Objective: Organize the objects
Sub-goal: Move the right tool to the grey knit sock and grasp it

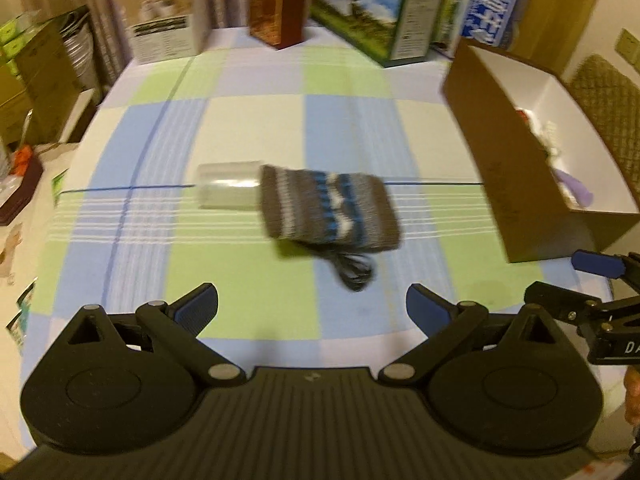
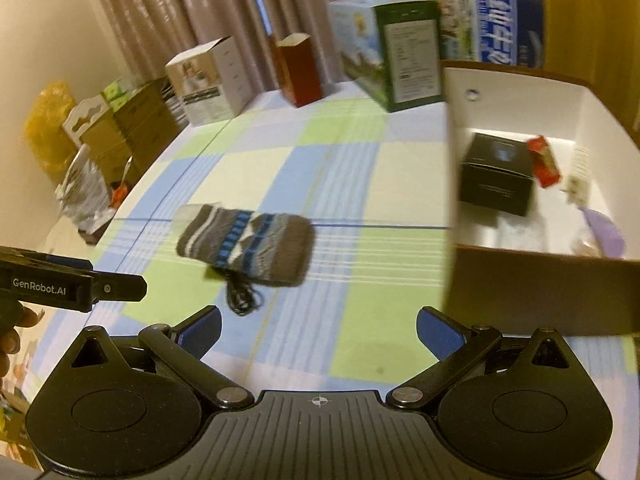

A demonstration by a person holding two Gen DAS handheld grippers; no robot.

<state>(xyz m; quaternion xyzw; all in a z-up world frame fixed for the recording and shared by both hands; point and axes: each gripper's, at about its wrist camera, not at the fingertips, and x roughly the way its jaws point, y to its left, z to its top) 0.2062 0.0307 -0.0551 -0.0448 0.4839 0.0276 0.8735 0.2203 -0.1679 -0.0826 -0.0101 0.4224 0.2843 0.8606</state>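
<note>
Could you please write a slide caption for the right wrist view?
Open right gripper faces a knitted pouch on the checked tablecloth, beside a partly filled cardboard box.

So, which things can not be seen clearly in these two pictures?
- Clear plastic bottle inside the grey-and-blue knitted sleeve: the sleeve covers most of it, and motion blur hides any label, in both views.
- Brown cardboard box with white inside: in the left wrist view its near wall hides most contents.
- Small items beside the black box: too blurred to name, right wrist view.
</note>
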